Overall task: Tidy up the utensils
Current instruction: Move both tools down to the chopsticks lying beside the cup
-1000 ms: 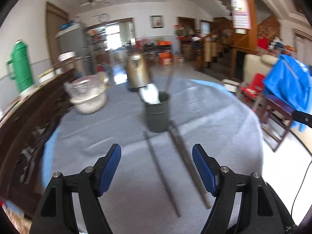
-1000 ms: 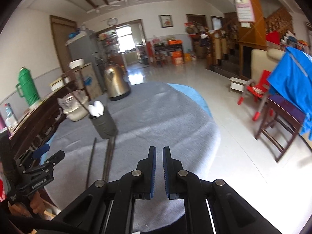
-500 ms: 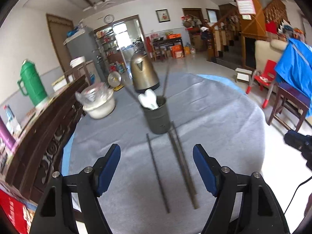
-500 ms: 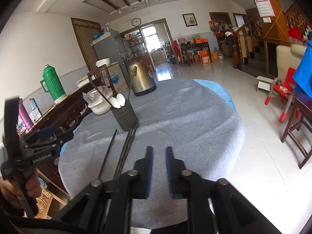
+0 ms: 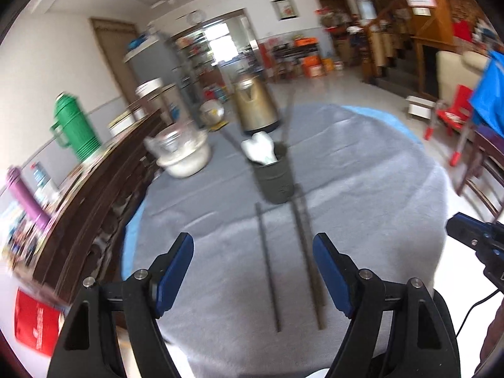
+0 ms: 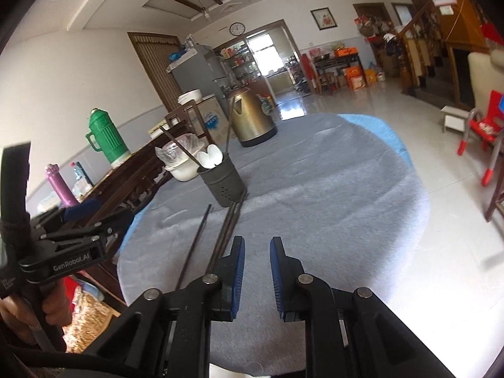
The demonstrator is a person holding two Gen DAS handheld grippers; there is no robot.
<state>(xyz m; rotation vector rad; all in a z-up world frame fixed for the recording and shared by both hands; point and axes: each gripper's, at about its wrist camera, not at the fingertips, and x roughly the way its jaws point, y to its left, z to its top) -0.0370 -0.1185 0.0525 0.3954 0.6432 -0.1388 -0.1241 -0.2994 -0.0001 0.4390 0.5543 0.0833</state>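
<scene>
Grey-clothed counter (image 5: 362,189) carries dark utensil holder (image 5: 275,179) with white spoons (image 5: 260,148); loose chopsticks (image 5: 305,252) lie just before it. Your left hand-held gripper (image 5: 252,264) spread wide above chopsticks, holding nothing. Your right hand-held gripper (image 6: 256,271) slightly parted, empty, near counter edge.
</scene>
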